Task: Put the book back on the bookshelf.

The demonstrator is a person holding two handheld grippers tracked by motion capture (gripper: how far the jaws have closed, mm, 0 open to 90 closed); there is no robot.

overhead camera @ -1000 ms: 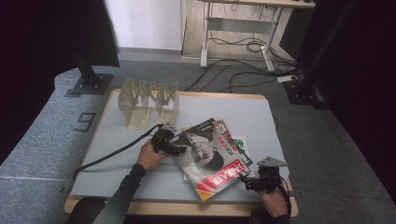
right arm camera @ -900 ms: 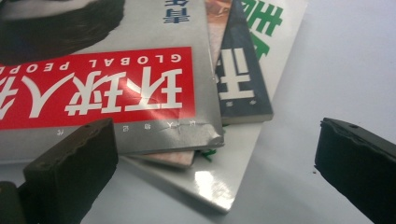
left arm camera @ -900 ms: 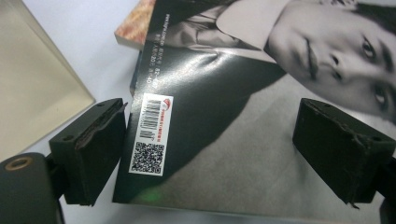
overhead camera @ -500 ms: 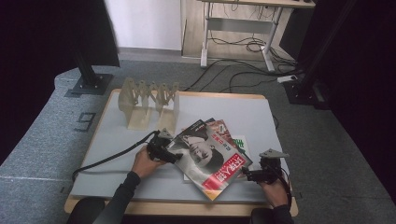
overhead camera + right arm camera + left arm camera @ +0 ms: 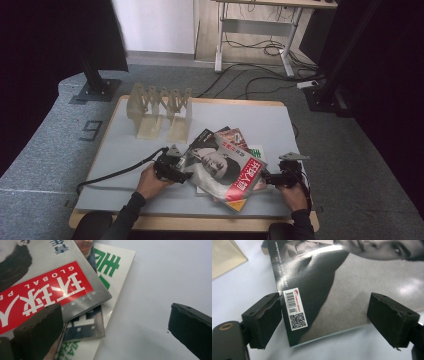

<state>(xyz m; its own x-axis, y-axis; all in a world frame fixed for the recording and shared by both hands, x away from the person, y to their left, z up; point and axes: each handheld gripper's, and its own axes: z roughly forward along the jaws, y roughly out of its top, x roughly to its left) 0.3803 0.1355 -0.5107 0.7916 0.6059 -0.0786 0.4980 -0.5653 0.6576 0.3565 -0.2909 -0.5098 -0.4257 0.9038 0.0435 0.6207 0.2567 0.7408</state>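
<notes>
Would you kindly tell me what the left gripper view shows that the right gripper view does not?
Left gripper view: the top magazine's corner with a barcode and QR sticker, between the open left claw, plus a beige stand corner. Right gripper view: the cover's red title band, a green-lettered magazine underneath, and the open right claw. Both: the top magazine on the pale table.

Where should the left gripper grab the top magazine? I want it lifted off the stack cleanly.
Probably its barcode corner: the top magazine lies flat, that corner juts over bare table, and the open left gripper already straddles it from that side.
</notes>
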